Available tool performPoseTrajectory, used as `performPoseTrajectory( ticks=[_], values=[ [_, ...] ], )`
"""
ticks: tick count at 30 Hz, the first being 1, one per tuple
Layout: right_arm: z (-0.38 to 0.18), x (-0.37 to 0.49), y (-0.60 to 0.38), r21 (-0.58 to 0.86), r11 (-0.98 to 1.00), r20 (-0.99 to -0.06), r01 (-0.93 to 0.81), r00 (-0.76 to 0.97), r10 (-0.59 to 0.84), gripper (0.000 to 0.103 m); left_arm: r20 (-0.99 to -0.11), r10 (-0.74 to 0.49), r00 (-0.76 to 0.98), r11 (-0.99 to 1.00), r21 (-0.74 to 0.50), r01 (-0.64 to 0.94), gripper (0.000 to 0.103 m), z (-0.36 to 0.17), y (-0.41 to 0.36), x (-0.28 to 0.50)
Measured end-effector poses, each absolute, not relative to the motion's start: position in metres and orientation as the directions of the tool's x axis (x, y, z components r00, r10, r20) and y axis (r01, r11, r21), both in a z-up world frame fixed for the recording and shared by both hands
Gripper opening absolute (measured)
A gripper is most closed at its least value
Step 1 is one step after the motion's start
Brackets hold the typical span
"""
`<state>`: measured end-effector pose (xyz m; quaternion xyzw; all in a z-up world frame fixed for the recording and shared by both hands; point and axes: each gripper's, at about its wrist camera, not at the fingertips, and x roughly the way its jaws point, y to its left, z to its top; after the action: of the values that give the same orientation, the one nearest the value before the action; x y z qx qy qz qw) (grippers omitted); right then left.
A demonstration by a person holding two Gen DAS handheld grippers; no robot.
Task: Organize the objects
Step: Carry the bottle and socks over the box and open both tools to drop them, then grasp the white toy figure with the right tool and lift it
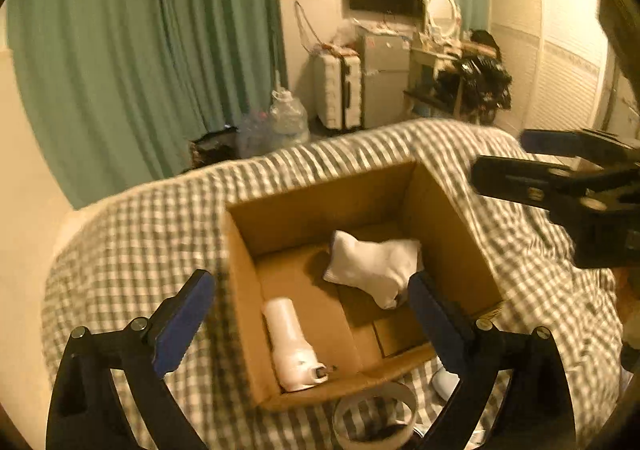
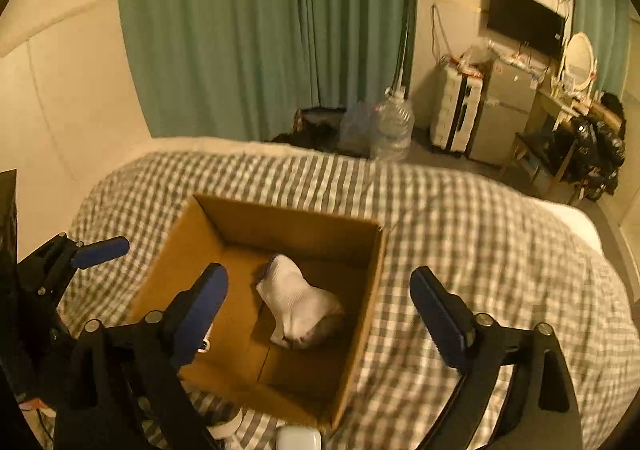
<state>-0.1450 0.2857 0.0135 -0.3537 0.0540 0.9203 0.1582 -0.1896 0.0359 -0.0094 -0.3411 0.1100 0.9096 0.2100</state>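
An open cardboard box (image 1: 452,210) sits on the checked bedspread (image 1: 140,234); it also shows in the right wrist view (image 2: 372,290). Inside lie a white sock (image 1: 372,266), also in the right wrist view (image 2: 300,302), and a white bottle (image 1: 292,346). My left gripper (image 1: 312,314) is open and empty above the box's near side. My right gripper (image 2: 320,310) is open and empty above the box; it also shows at the right of the left wrist view (image 1: 560,166). A roll of white tape (image 1: 376,414) and a small white object (image 2: 298,438) lie on the bed in front of the box.
Green curtains (image 1: 140,50) hang behind the bed. Past the far bed edge stand a large water bottle (image 2: 392,126), a white suitcase (image 2: 456,114), a small fridge (image 2: 504,114) and a cluttered desk with a mirror (image 2: 578,58). A wall runs along the bed's left side.
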Motion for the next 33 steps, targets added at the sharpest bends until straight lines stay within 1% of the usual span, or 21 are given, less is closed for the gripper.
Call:
performPoseTrajectory(
  ticks=[4,9,12,14,16,18,25,28,30,33],
  values=[
    [0.051,-0.111,0.264,-0.050,-0.945,-0.628,-0.323,-0.726,0.282,0.097,-0.650,0.298,-0.699,-0.903,0.044,-0.427,0.103,0.022,0.021,-0.166],
    [0.084,-0.062,0.232,-0.160,-0.934,-0.570,-0.319,-0.743,0.352,0.098,-0.658,0.254,-0.709,-0.904,0.099,-0.417,0.103,0.036,0.003,-0.119],
    [0.089,-0.037,0.216,-0.179,-0.934,-0.569,-0.309,-0.742,0.355,0.098,-0.673,0.224,-0.705,-0.910,0.114,-0.398,0.103,0.033,-0.009,-0.091],
    [0.084,-0.021,0.206,-0.172,-0.943,-0.587,-0.285,-0.739,0.330,0.098,-0.684,0.180,-0.707,-0.925,0.126,-0.358,0.103,0.026,-0.017,-0.072],
    [0.073,-0.006,0.194,-0.172,-0.949,-0.609,-0.264,-0.729,0.313,0.098,-0.685,0.147,-0.713,-0.940,0.129,-0.317,0.103,0.019,-0.024,-0.059],
    [0.055,0.006,0.182,-0.174,-0.954,-0.635,-0.243,-0.713,0.297,0.098,-0.692,0.133,-0.710,-0.954,0.104,-0.280,0.103,0.005,-0.031,-0.044],
    [-0.026,0.036,0.148,-0.158,-0.971,-0.718,-0.181,-0.654,0.239,0.098,-0.731,0.135,-0.669,-0.973,0.028,-0.227,0.103,-0.048,-0.043,-0.005],
    [-0.059,0.039,0.139,-0.118,-0.980,-0.765,-0.158,-0.615,0.191,0.098,-0.751,0.084,-0.654,-0.973,0.080,-0.217,0.103,-0.070,-0.043,0.007],
    [-0.079,0.042,0.134,-0.075,-0.988,-0.798,-0.137,-0.585,0.142,0.098,-0.756,0.072,-0.650,-0.967,0.106,-0.231,0.103,-0.079,-0.041,0.014],
    [-0.099,0.042,0.126,-0.044,-0.992,-0.825,-0.121,-0.555,0.104,0.098,-0.762,0.059,-0.645,-0.962,0.131,-0.241,0.103,-0.090,-0.045,0.021]
  ],
)
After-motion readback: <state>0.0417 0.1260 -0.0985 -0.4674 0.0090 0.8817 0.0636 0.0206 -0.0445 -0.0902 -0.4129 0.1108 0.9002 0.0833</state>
